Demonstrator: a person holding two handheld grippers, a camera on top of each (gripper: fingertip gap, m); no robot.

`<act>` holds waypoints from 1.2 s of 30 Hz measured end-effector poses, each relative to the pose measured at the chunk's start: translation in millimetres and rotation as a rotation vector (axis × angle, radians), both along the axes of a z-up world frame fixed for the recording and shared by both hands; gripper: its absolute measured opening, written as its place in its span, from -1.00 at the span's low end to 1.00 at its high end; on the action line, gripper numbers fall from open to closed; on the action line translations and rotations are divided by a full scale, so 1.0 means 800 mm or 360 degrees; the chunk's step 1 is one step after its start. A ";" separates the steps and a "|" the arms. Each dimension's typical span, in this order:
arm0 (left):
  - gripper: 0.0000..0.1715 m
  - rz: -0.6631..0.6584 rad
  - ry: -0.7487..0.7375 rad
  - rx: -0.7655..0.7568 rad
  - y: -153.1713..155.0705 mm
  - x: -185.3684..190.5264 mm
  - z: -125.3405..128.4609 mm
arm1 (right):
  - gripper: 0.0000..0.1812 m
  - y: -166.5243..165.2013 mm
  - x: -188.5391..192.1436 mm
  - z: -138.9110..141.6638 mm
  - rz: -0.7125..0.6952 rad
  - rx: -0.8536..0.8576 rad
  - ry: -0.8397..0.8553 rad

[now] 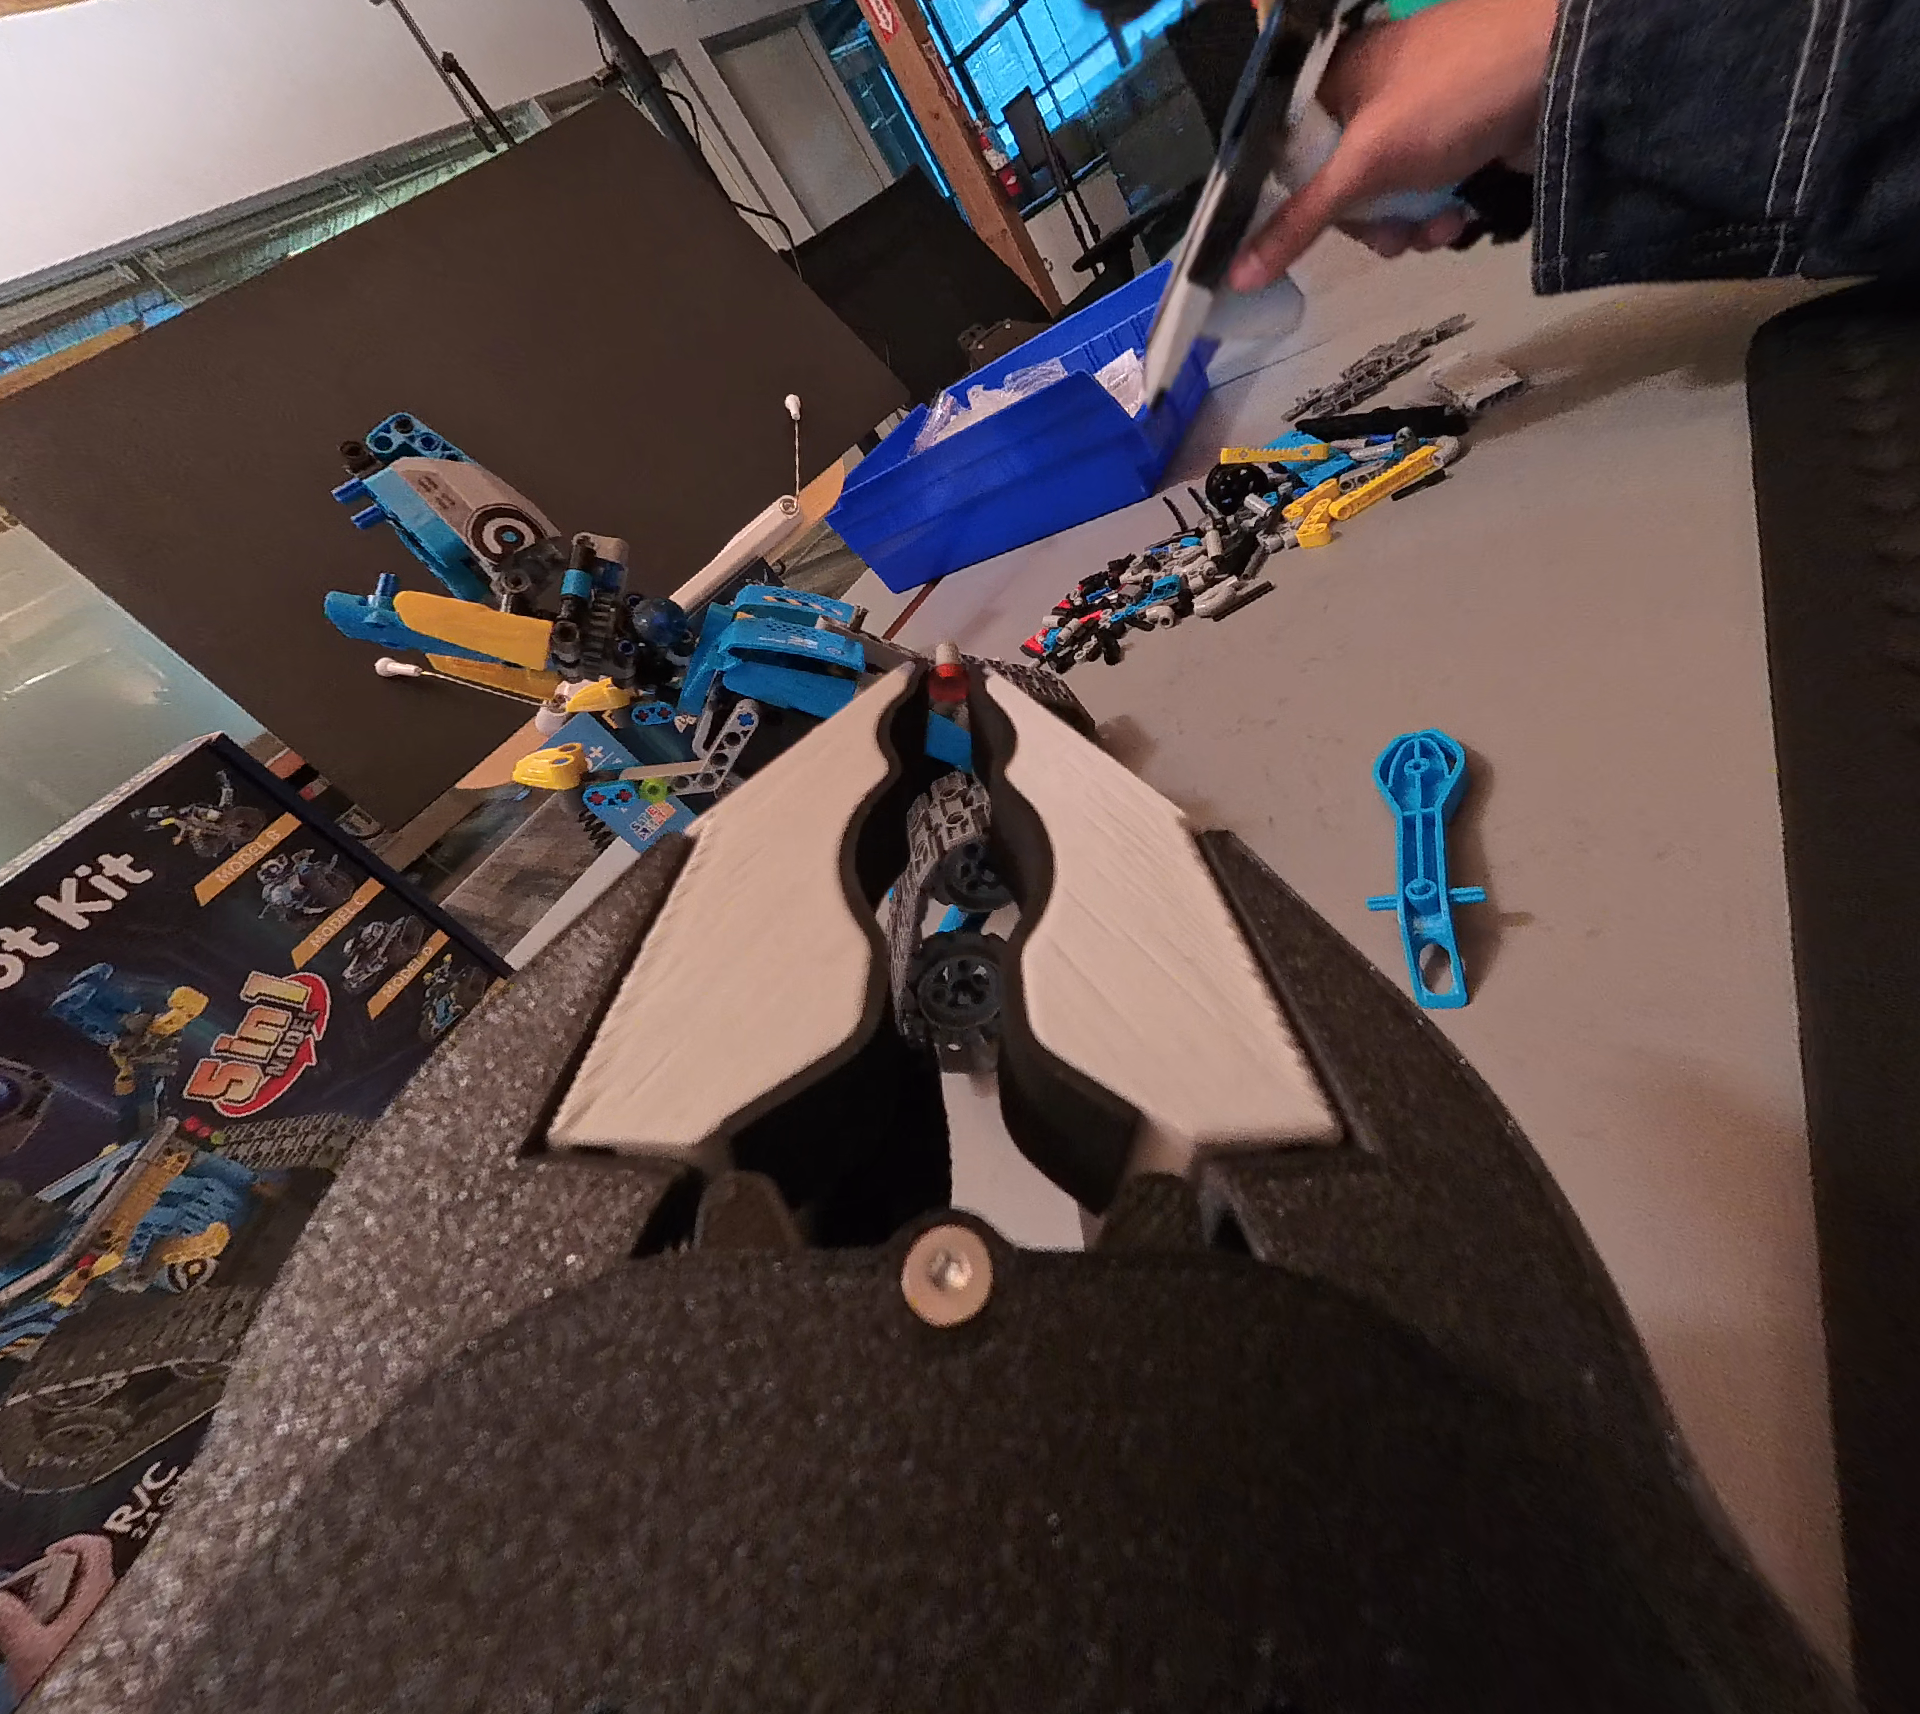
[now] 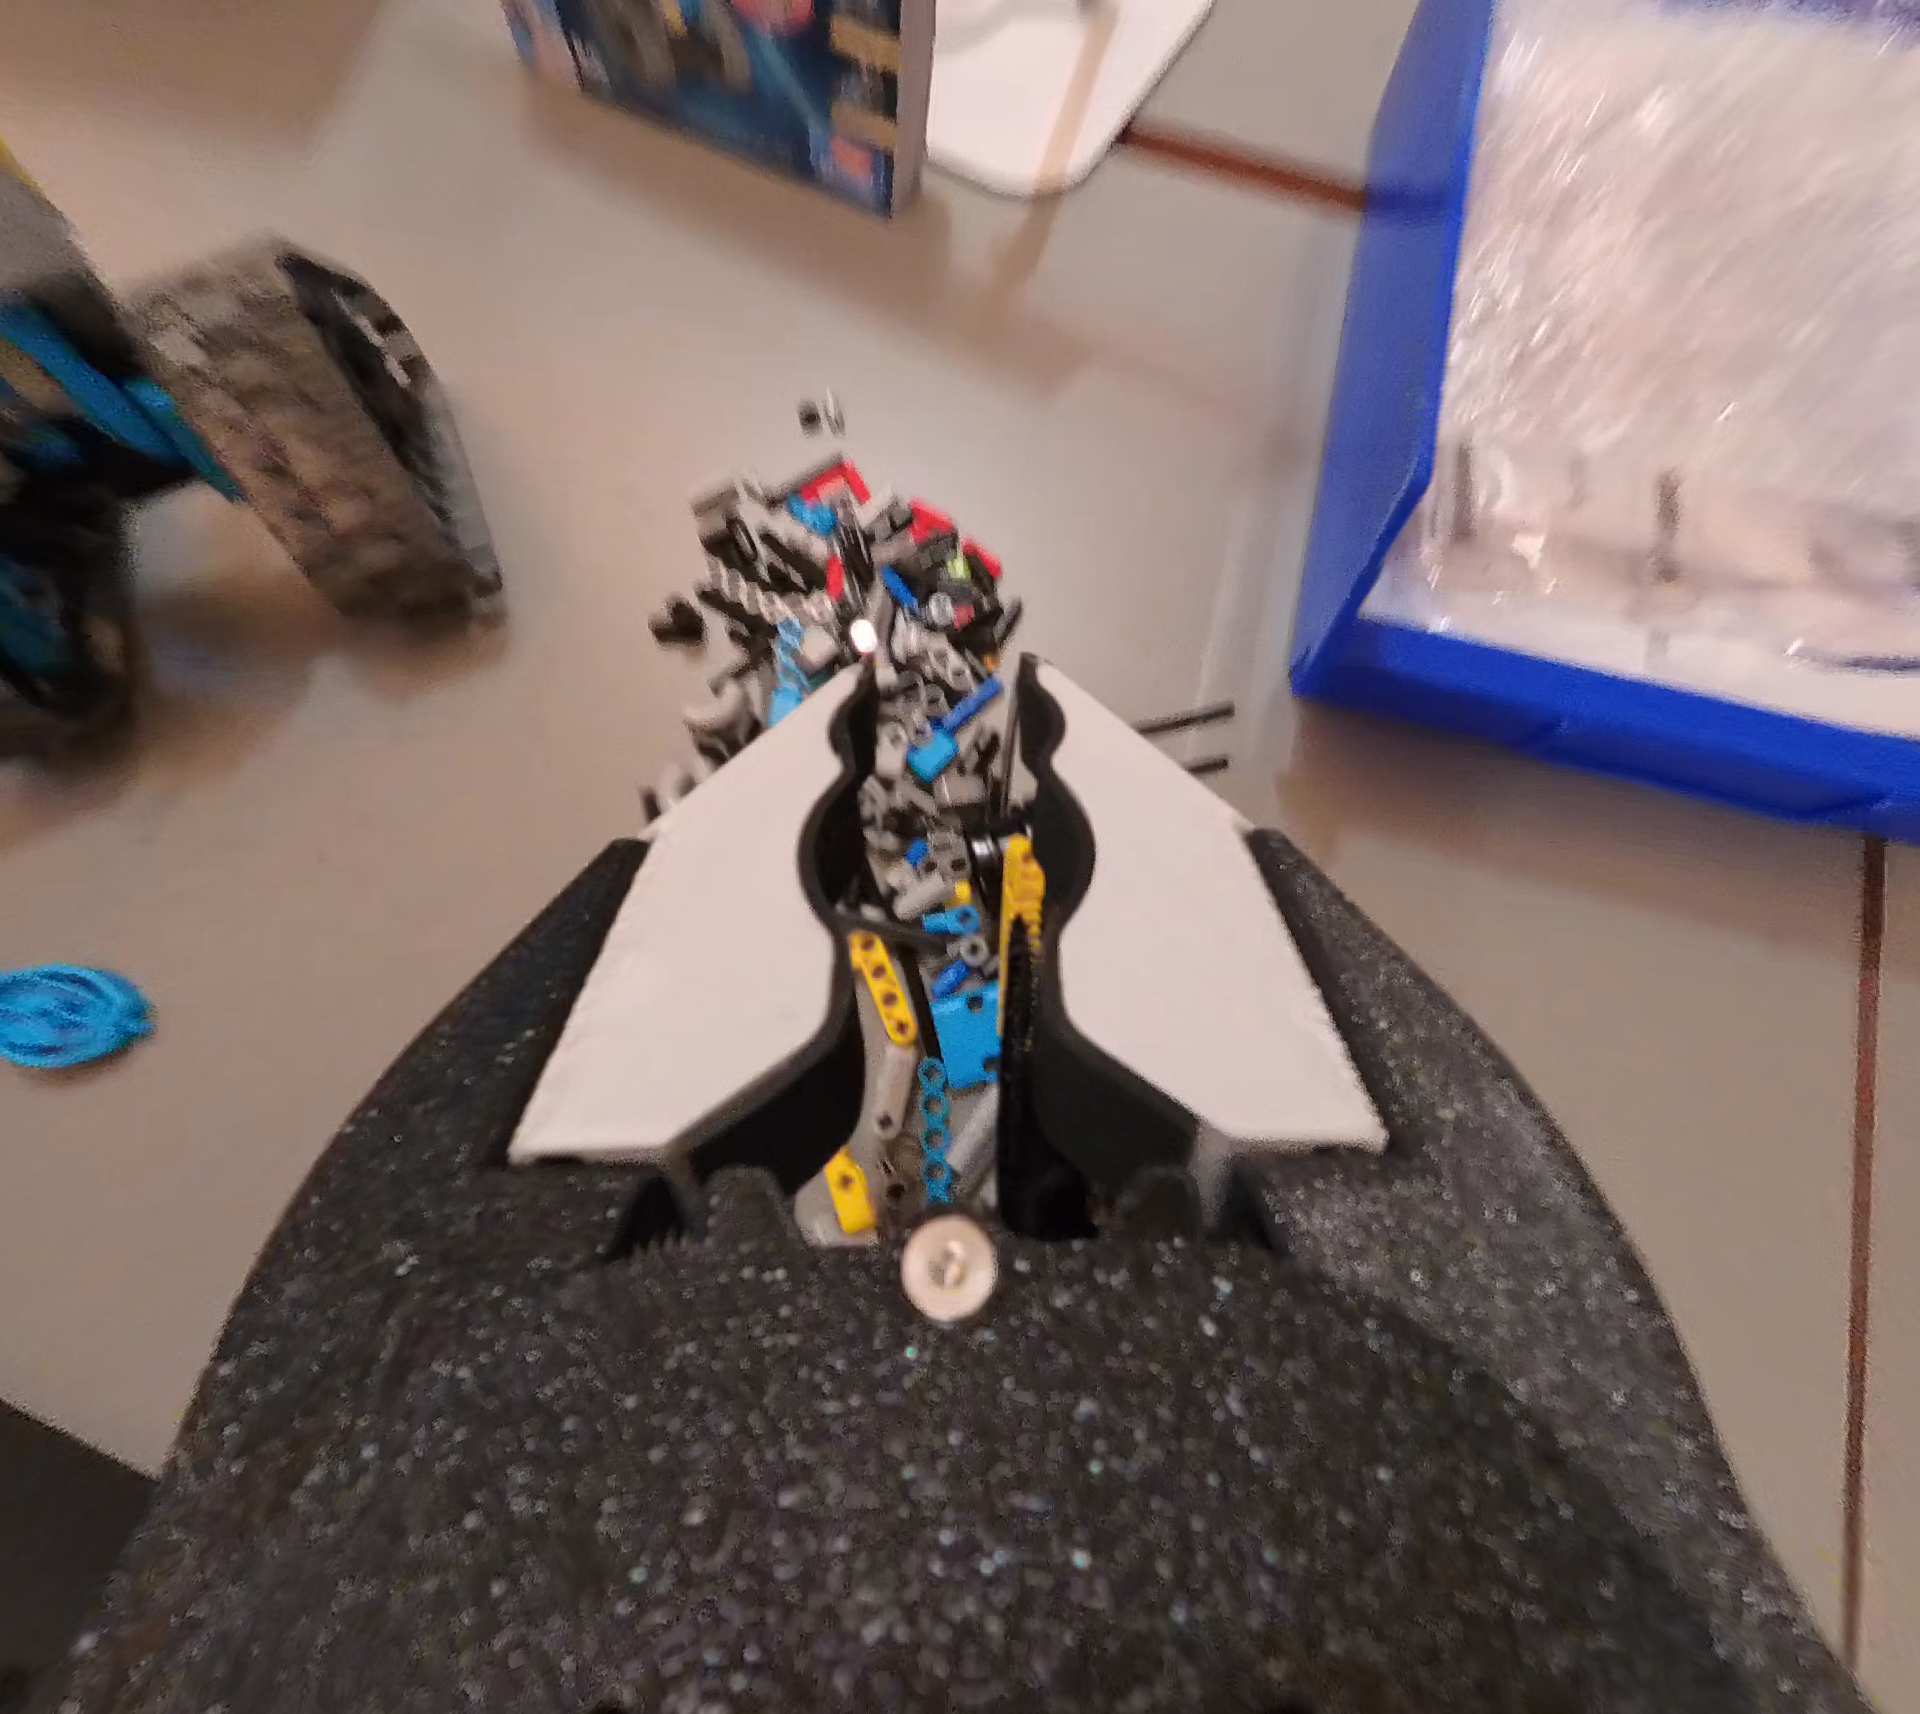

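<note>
Your left gripper (image 1: pixel 943 693) has its white fingers (image 1: pixel 774 911) nearly together, pinched at the tips on a red-and-white peg (image 1: pixel 947 677) atop the tracked building-block model (image 1: pixel 951 843), whose grey tread and black wheels show in the narrow gap between them. Just right of it a blue lever tool (image 1: pixel 1419 859) lies flat on the grey table (image 1: pixel 1558 677). Beyond it the model's blue-and-yellow arms (image 1: pixel 488 615) stand before a dark board (image 1: pixel 499 334), with the kit box (image 1: pixel 177 1020) at your left.

Your right gripper (image 2: pixel 940 677) hovers over the heap of loose pieces (image 2: pixel 883 584), fingers slightly apart and holding nothing; yellow beams (image 2: pixel 878 978) and blue bits show through the gap. The blue bin (image 2: pixel 1382 417) with clear bags (image 2: pixel 1683 262) sits just to its right. This view is blurred.
</note>
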State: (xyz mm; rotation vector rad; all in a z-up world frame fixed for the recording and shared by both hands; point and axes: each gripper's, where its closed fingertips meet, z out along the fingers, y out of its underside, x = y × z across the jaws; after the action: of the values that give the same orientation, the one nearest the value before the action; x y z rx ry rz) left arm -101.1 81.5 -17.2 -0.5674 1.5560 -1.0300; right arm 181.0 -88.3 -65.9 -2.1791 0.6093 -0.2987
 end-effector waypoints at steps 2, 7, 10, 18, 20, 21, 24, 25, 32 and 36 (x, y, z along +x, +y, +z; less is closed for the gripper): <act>-0.93 -0.0004 0.0000 0.0011 -0.001 0.000 -0.001 | -0.72 0.011 -0.013 0.039 0.0049 0.0221 -0.0047; -0.93 -0.0015 0.0003 0.0014 -0.004 0.000 -0.001 | -0.58 0.046 -0.075 0.078 0.0374 0.0561 0.0129; -0.93 -0.0017 0.0005 0.0015 -0.004 -0.001 -0.002 | -0.54 0.038 -0.068 0.089 0.0324 0.0565 0.0016; -0.93 -0.0030 0.0021 0.0022 -0.007 0.000 -0.005 | -0.58 0.014 -0.062 0.100 0.0224 0.0631 -0.0100; -0.93 -0.0035 0.0029 0.0022 -0.007 0.000 -0.006 | -0.58 0.006 -0.054 0.076 0.0171 0.0586 -0.0012; -0.93 -0.0036 0.0031 0.0024 -0.008 0.000 -0.006 | -0.58 0.002 -0.051 0.065 0.0152 0.0569 0.0049; -0.93 -0.0033 0.0037 0.0029 -0.008 0.000 -0.007 | -0.59 -0.008 -0.047 0.055 0.0102 0.0570 0.0112; -0.93 -0.0033 0.0038 0.0029 -0.008 0.000 -0.008 | -0.59 -0.011 -0.047 0.057 0.0099 0.0582 0.0106; -0.93 -0.0056 0.0019 0.0023 -0.012 -0.002 -0.005 | -0.64 0.055 -0.150 0.065 0.0654 0.0757 0.0527; -0.93 -0.0100 -0.0005 0.0029 -0.019 -0.005 -0.002 | -0.62 0.136 -0.293 0.076 0.1261 0.1134 0.1259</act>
State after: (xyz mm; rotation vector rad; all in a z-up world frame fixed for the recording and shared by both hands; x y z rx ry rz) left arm -105.2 66.5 -19.0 -0.5068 1.5872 -1.0627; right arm -53.3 20.2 -5.0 -1.5936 0.1511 1.0762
